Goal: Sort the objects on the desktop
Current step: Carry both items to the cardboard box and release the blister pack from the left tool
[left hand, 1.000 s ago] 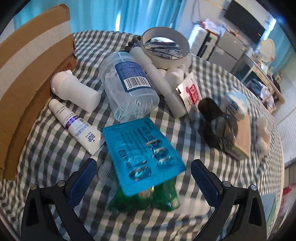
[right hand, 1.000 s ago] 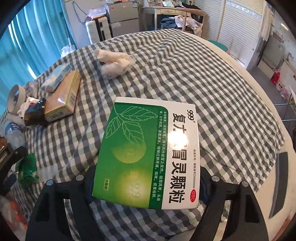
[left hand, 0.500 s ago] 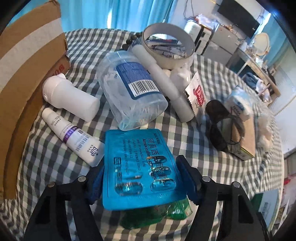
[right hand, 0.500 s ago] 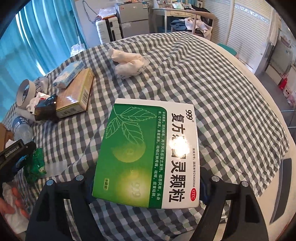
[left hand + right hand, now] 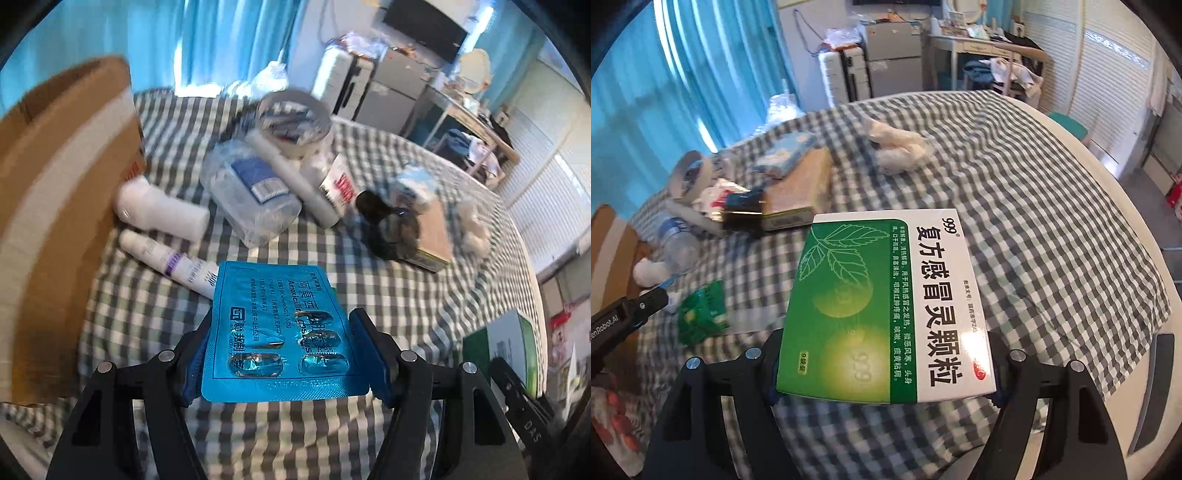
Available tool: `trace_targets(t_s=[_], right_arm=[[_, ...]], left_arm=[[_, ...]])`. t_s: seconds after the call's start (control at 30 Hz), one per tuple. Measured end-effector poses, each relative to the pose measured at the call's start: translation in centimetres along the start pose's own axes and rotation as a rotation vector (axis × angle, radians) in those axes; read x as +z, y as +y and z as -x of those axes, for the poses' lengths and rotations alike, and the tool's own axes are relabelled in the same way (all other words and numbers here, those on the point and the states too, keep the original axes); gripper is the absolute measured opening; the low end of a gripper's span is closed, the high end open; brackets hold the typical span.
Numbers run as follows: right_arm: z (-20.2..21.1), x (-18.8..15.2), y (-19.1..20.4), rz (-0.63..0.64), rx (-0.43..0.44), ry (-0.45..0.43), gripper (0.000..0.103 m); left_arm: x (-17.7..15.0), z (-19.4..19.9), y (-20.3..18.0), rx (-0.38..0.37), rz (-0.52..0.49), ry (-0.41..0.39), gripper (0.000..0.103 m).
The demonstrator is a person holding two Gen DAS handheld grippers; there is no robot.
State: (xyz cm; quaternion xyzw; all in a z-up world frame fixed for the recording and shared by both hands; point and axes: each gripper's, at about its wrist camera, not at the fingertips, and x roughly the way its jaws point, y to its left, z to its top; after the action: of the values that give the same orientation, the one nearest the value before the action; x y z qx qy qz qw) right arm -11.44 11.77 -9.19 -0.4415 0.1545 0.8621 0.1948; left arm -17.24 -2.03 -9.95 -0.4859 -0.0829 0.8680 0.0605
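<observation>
A blue blister pack of capsules (image 5: 273,314) is pinched by its side edges in my left gripper (image 5: 284,332), which is shut on it and holds it above the checked tablecloth (image 5: 406,302). My right gripper (image 5: 884,362) grips a green and white medicine box (image 5: 886,295) across its width, lifted off the cloth, and its jaws are closing tighter on it. The left wrist view shows that box (image 5: 506,343) at the right edge. The left gripper's black finger (image 5: 628,314) shows at the left of the right wrist view.
A cardboard box (image 5: 55,184) stands at the left. Beside it lie a white bottle (image 5: 159,206), a tube (image 5: 166,258), a clear plastic bottle (image 5: 251,192), a tape roll (image 5: 295,122), a black item (image 5: 391,229) and a tan box (image 5: 436,236). A green sachet (image 5: 701,310) and crumpled tissues (image 5: 897,147) lie on the cloth.
My left gripper closed on the blue blister pack and lifted it off the green sachet. My right gripper rose a little with the medicine box.
</observation>
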Motion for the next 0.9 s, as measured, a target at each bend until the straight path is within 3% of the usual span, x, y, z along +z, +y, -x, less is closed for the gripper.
trace_targets(t_s=[0.33, 0.47, 0.9], right_arm=[[6.1, -0.4, 3.5, 0.056, 0.081, -0.095, 0.077], [8.6, -0.8, 4.9, 0.079, 0.119, -0.126, 0.077], [15.3, -1.5, 12.6, 0.202, 0.249, -0.208, 0.077]], left_arm=[[0.5, 7.9, 0.1, -0.033, -0.064, -0.155, 0.07], [0.4, 10.2, 0.5, -0.013, -0.078, -0.214, 0.071], [1.6, 16.9, 5.1, -0.018, -0.027, -0.349, 0.071]])
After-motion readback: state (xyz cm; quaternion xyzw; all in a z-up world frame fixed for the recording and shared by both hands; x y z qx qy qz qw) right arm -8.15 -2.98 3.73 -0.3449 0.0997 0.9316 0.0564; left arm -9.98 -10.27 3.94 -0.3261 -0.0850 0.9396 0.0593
